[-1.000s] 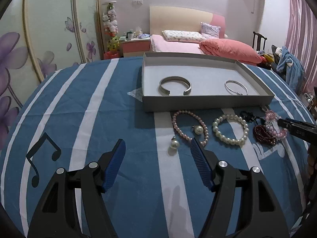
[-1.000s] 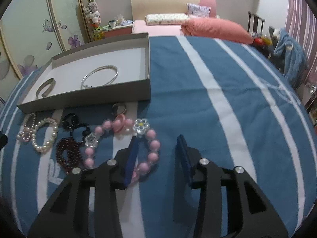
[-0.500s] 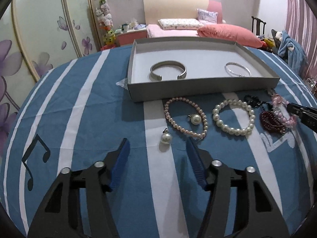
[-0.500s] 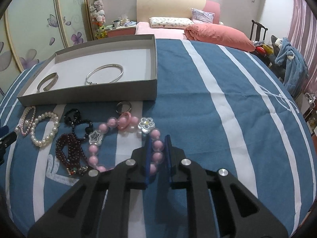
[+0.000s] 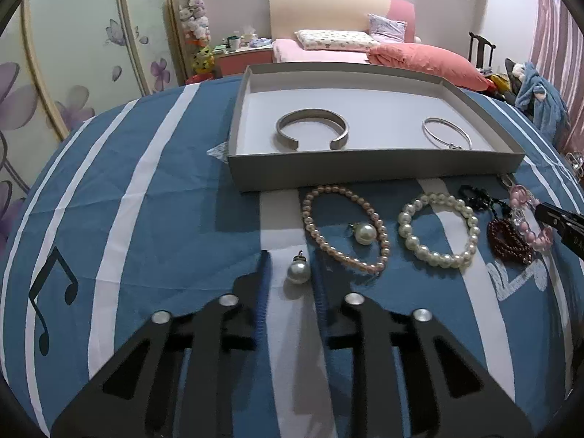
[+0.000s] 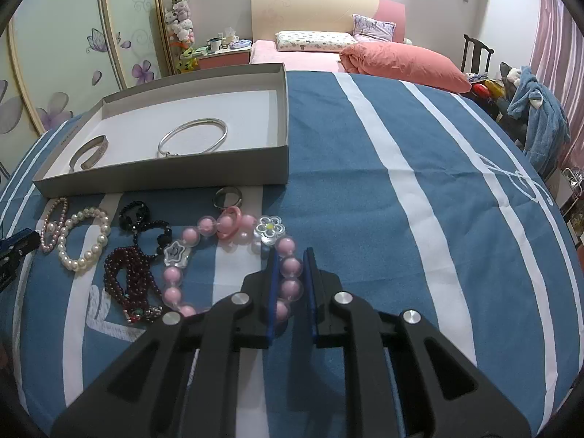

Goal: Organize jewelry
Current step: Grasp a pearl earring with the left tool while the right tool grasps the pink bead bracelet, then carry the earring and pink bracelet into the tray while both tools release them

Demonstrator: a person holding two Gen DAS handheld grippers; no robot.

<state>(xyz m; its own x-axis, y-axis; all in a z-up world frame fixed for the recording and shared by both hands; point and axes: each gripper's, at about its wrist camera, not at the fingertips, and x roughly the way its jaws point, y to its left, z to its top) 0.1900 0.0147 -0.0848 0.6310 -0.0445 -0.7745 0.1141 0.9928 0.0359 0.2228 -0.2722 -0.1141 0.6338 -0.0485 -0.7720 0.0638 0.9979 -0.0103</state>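
A grey cardboard tray (image 5: 365, 171) (image 6: 175, 179) holds a wide silver cuff (image 5: 312, 133) and a thin silver bangle (image 6: 193, 140). Jewelry lies on the blue striped cloth in front of it. My left gripper (image 5: 290, 273) has its fingers narrowed around a loose pearl earring (image 5: 298, 271), with small gaps either side. A second pearl earring (image 5: 365, 233) lies inside a pink pearl bracelet (image 5: 343, 233). My right gripper (image 6: 290, 273) is shut on the pink bead bracelet (image 6: 204, 230) at its right side.
A white pearl bracelet (image 5: 438, 233) (image 6: 84, 241), a dark red bead string (image 6: 127, 281), black beads (image 6: 142, 219) and a metal ring (image 6: 227, 197) lie between the grippers. A pink bed (image 6: 328, 51) stands behind the table.
My left gripper moved forward and narrowed its fingers around the loose pearl earring. My right gripper moved left over the pink bead bracelet and closed on it.
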